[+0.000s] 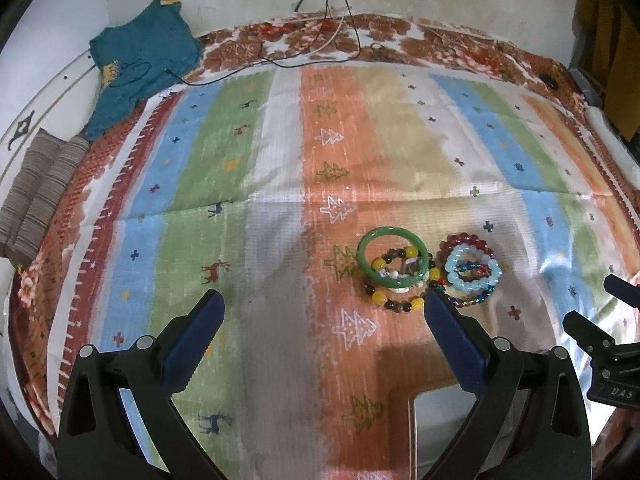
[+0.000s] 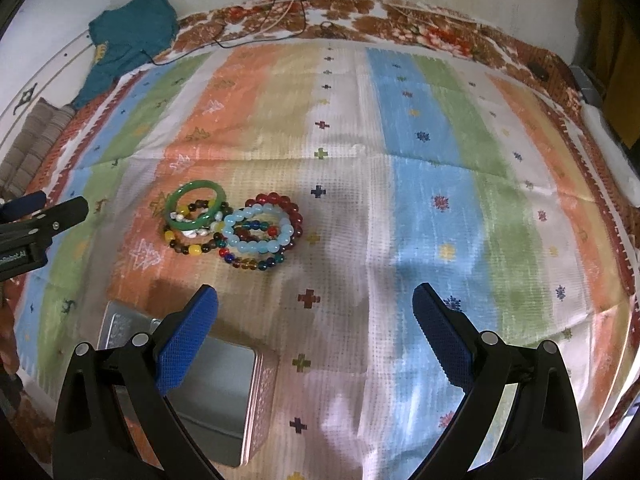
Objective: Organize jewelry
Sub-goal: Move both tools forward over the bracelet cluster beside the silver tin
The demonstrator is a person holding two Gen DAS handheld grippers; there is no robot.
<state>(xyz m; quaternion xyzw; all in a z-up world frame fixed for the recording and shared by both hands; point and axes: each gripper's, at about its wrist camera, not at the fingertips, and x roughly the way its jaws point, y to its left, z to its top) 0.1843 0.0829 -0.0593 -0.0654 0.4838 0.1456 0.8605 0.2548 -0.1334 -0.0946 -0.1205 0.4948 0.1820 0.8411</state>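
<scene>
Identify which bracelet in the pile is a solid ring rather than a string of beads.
The green bangle: one smooth, unbroken hoop lying on the brown-and-yellow beaded bracelet. The pale blue bracelet and the others are beaded.

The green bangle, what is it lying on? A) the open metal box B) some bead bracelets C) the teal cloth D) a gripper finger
B: the green bangle rests partly on top of the brown and yellow bead bracelet, out on the striped cloth, away from the metal box.
</scene>
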